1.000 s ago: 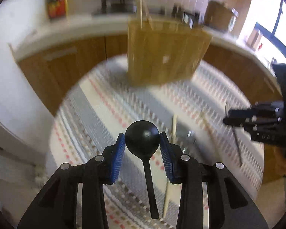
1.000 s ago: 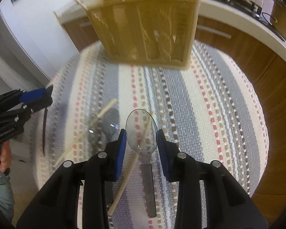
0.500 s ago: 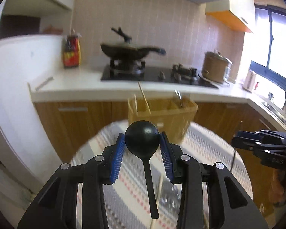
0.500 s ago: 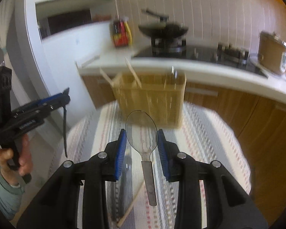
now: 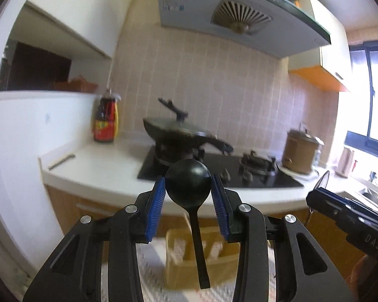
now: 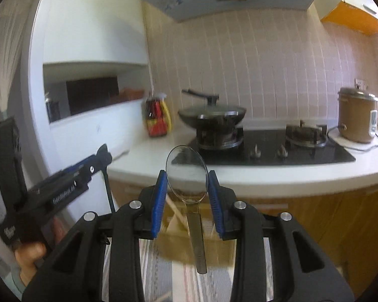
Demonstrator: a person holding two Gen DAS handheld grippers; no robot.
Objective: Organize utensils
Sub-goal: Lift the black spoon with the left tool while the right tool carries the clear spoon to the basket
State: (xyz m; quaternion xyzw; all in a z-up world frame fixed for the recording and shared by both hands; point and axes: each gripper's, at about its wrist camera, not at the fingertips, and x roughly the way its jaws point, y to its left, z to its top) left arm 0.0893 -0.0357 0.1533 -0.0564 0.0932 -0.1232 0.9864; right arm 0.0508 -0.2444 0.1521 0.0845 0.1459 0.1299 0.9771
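My left gripper [image 5: 188,196] is shut on a black spoon [image 5: 189,188], bowl up and handle hanging down. My right gripper [image 6: 187,191] is shut on a clear plastic spoon [image 6: 187,176], also bowl up. Both are raised high and level, facing the kitchen counter. The woven utensil basket [image 5: 179,261] sits low behind the fingers on the striped cloth [image 5: 151,284]; it also shows in the right wrist view [image 6: 174,231]. The right gripper shows at the right edge of the left wrist view [image 5: 340,214], the left gripper at the left of the right wrist view [image 6: 63,186].
A white counter [image 6: 264,173] carries a black gas hob [image 6: 272,148], a lidded wok [image 6: 211,113], a red sauce bottle [image 6: 157,118] and a brown cooker [image 6: 357,118]. A range hood [image 5: 239,17] hangs above. Wooden cabinet fronts [image 6: 340,216] lie below.
Both grippers have lifted and tilted up with their spoons. The view swung from the striped table and loose utensils to the counter and wall; the basket dropped to the bottom of both views.
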